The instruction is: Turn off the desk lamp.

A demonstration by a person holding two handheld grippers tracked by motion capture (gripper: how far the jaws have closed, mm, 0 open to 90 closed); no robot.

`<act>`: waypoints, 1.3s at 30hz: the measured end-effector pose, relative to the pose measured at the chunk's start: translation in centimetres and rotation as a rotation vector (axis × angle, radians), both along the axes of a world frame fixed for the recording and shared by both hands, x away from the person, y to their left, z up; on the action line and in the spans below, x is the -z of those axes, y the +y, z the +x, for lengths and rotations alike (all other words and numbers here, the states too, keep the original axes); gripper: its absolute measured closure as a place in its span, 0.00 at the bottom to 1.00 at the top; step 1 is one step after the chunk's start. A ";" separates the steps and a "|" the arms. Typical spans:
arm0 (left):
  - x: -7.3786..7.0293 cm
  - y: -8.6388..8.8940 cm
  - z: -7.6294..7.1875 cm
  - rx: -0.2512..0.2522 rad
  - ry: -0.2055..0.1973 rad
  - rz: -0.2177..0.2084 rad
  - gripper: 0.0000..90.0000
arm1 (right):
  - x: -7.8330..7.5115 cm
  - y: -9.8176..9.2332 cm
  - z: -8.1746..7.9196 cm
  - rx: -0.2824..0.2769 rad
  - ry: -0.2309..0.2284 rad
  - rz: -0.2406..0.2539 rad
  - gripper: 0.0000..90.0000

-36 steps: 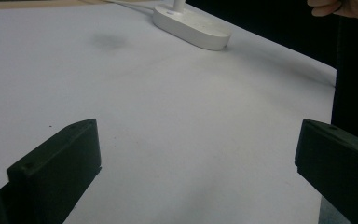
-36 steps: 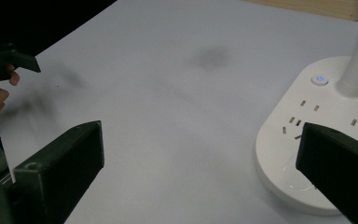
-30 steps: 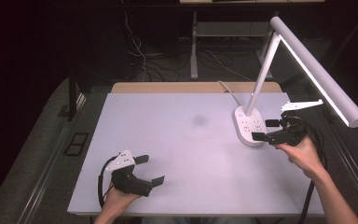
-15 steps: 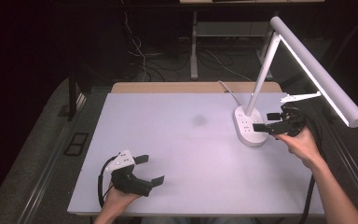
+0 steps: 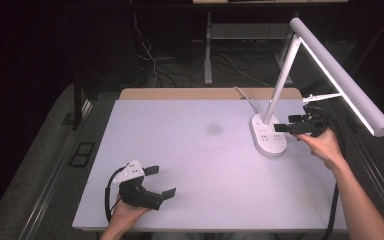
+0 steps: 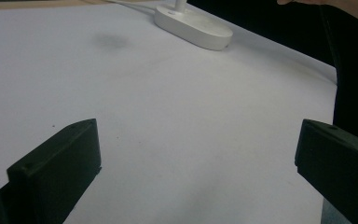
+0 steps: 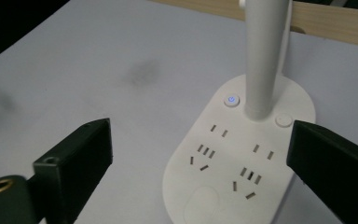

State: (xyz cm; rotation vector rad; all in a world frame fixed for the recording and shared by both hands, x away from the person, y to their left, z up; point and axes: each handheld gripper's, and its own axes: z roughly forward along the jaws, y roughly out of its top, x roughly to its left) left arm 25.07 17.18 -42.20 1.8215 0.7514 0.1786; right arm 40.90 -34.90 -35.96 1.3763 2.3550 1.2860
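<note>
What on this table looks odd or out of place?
A dark smudge marks the white table left of the lamp base. The lamp stands upright and nothing else stands out.

signs: blue lit power symbol | on: round button (image 7: 231,100) | of: lamp base (image 7: 242,163)

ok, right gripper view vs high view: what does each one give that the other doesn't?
Right gripper view alone: the lit blue power button on the lamp base, a second round button, and the socket slots in detail.

High view alone: the lamp's long head over the table's right edge, the left hand-held gripper open near the front edge of the table, the cables on the floor behind.

Both: the white base, the stem, the dark smudge, and the right hand-held gripper, jaws apart, just been closing, nothing between them.
</note>
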 end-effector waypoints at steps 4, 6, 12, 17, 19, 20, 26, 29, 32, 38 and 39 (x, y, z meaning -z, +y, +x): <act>0.0 0.0 0.0 0.000 0.001 0.000 0.00 | 0.0 -0.5 0.6 0.005 0.004 0.005 0.28; 0.0 0.0 0.0 -0.001 0.000 0.001 0.00 | 0.1 -0.8 1.0 0.010 0.002 0.016 0.35; 0.0 0.1 0.0 -0.003 0.000 0.001 0.00 | 0.7 -1.5 1.9 0.033 0.020 0.001 0.54; -0.1 0.3 0.0 -0.009 -0.004 0.002 0.00 | 1.4 -2.0 2.6 0.064 0.012 0.007 0.75; -0.1 0.3 -0.1 -0.015 -0.003 -0.001 0.00 | 1.8 -2.2 3.1 0.080 0.008 0.020 0.86; -0.1 0.4 0.0 -0.014 -0.005 0.003 0.00 | 1.8 -2.2 3.1 0.080 0.008 0.020 0.86; -0.1 0.4 0.0 -0.016 -0.005 0.005 0.00 | 3.0 -2.2 4.2 0.107 0.025 0.036 1.00; -0.1 0.4 -0.1 -0.019 -0.004 0.001 0.00 | 3.4 -2.3 4.5 0.126 0.031 0.032 1.00; -0.1 0.4 -0.1 -0.017 -0.006 0.002 0.00 | 4.0 -2.2 4.9 0.155 0.047 0.027 1.00; -0.1 0.4 -0.1 -0.018 -0.005 0.001 0.00 | 4.8 -2.1 5.5 0.198 0.064 0.027 1.00; -0.1 0.4 -0.1 -0.018 -0.005 0.002 0.00 | 4.9 -2.1 5.6 0.201 0.067 0.030 1.00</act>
